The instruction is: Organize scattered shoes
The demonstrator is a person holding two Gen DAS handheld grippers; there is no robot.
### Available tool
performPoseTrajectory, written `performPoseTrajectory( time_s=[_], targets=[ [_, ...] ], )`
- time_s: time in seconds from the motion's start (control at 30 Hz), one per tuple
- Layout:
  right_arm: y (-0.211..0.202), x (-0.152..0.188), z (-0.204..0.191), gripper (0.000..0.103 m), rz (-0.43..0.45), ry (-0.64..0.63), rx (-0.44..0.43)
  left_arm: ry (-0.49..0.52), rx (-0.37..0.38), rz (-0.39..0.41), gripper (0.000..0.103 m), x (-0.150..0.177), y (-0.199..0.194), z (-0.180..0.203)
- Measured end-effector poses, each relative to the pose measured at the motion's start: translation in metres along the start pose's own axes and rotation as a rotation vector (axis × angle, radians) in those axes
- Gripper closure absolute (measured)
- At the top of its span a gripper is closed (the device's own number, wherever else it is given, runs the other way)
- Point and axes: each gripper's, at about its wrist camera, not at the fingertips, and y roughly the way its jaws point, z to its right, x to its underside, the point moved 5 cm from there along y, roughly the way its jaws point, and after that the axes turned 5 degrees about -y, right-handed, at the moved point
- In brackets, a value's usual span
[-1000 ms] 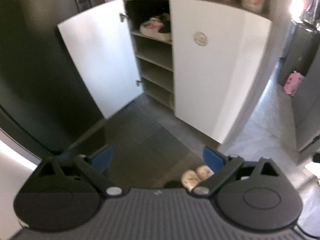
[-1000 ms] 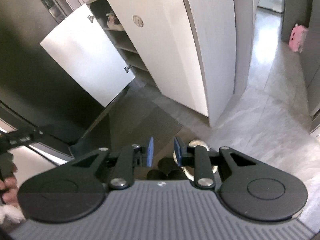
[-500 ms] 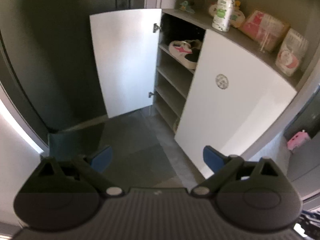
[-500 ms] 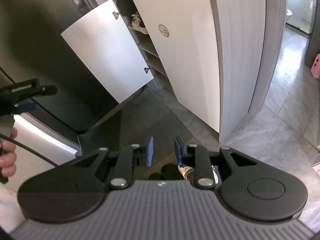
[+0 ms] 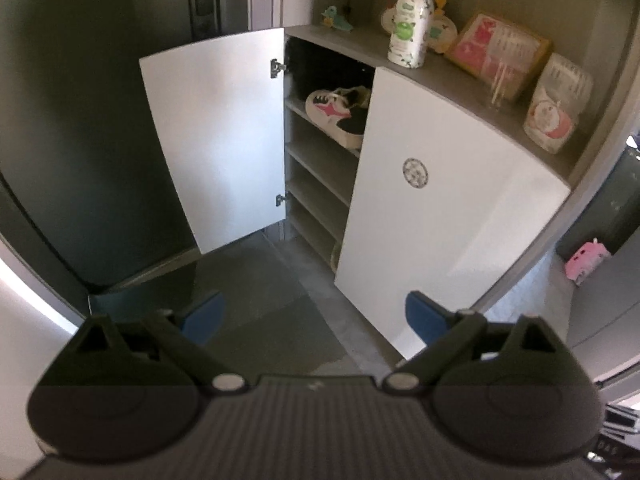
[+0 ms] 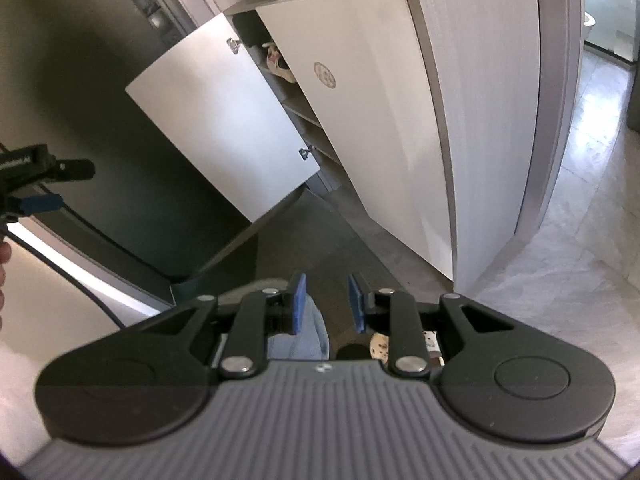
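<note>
No text can be read: print on the white bottle (image 5: 409, 28) and the packages (image 5: 500, 54) is blurred.

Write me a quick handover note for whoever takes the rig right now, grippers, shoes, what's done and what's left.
Left gripper: jaws wide open, empty, aimed at the cabinet.
Right gripper: jaws narrowly apart, nothing between them.
Cabinet: left door swung open, right door shut.
Done: sneaker with a pink star lies on the top shelf; a second shoe behind it is hard to make out.
Lower shelves look bare where visible.
Left: a patterned shoe shows on the floor just under the right gripper; pick it up and shelve it. Then close the door.
</note>
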Motion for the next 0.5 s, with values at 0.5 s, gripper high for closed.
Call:
performPoseTrajectory(
  time_s=[0.5],
  targets=[
    [0.132, -0.100, -0.055, 0.059, 0.024, -0.072, 0.103, 0.281, 0.303, 0.089, 0.004, -0.117, 0.149, -0.049]
  ],
)
